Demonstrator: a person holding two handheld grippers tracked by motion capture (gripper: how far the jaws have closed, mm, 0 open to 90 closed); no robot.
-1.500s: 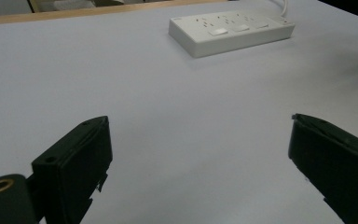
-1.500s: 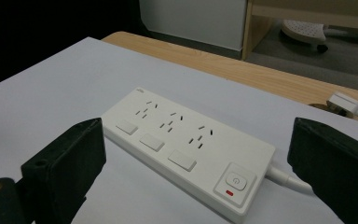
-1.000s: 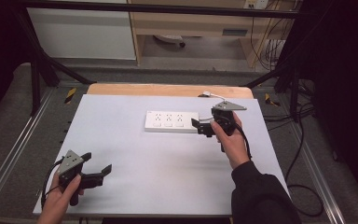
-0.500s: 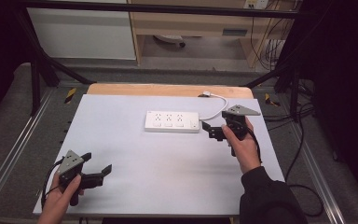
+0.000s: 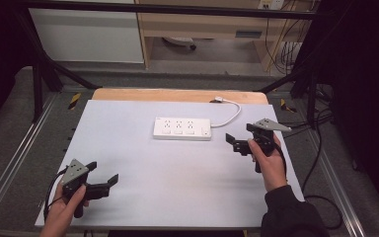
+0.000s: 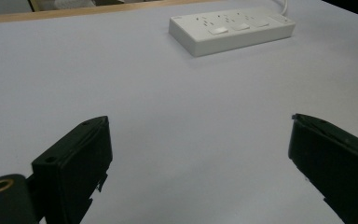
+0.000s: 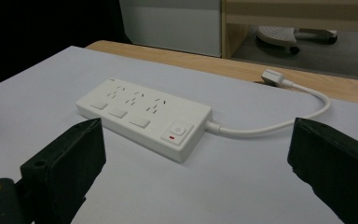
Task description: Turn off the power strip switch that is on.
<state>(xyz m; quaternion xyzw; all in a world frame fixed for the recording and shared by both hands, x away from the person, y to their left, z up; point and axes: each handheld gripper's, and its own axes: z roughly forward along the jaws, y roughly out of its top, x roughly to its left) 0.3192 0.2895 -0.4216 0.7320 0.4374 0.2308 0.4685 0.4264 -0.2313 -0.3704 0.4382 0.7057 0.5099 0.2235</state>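
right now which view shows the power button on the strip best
The right gripper view: the power button faces the camera up close on the near end of the power strip, red mark visible. In the high view the strip is small and the button barely resolves. The left gripper view shows the strip far off, button end indistinct.

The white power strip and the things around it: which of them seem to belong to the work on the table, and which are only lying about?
Seems part of the work:
- power strip, on the table
- its cable and plug
- right gripper, open, pointing at the strip
- left gripper, open

Only lying about:
- wheeled base on the floor behind
- hanging wires
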